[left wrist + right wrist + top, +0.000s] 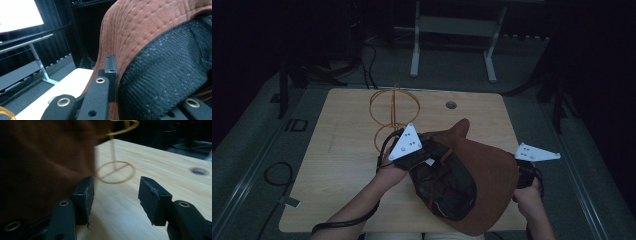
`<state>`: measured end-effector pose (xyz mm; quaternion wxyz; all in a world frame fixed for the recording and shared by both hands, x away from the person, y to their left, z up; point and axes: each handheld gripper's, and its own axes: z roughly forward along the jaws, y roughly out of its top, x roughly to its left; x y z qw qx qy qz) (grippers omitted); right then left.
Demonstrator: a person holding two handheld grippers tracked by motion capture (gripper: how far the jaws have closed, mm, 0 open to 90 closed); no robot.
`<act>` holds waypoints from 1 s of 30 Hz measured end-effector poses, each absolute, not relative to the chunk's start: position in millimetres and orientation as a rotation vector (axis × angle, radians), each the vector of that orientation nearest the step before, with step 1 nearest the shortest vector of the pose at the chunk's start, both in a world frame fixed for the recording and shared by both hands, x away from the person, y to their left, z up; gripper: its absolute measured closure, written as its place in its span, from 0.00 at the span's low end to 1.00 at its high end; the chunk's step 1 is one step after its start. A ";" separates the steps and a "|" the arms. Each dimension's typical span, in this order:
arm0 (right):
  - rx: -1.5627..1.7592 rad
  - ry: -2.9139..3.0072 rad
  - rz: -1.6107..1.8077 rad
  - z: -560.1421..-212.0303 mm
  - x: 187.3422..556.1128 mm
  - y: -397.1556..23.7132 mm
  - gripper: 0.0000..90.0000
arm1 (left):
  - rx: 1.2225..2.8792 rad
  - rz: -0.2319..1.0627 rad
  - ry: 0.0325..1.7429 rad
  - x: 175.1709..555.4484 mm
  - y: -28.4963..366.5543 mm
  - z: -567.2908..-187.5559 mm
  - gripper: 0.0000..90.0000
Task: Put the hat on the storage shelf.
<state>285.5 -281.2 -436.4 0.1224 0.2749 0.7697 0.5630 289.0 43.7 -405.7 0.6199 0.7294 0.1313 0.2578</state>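
The left gripper (432, 150) has its fingers clenched on the brim of the rust-brown bucket hat (484, 170), held mesh lining up over the counter's (347, 150) near edge. The right gripper (115, 192) is released beside the brim. Seemingly the hat is headed for the gold wire stand (392, 112) toward the far edge; next, lift and centre the crown.
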 end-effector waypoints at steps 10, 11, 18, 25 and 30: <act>0.631 2.353 1.764 -433.9 285.2 -238.5 0.44 | 1.678 0.592 0.278 277.9 24.3 -407.1 0.97; 0.625 2.350 1.782 -433.9 285.6 -236.6 0.43 | 1.669 0.587 0.282 277.3 23.8 -407.1 0.97; 0.554 2.306 1.859 -429.4 291.3 -230.4 0.42 | 1.646 0.525 0.258 271.5 16.4 -408.7 0.97; 0.583 2.292 1.896 -422.6 291.1 -225.9 0.65 | 1.661 0.492 0.234 273.5 15.9 -408.9 0.96; 0.562 2.309 1.859 -424.4 288.4 -223.5 0.94 | 1.677 0.485 0.232 275.6 18.0 -411.8 0.94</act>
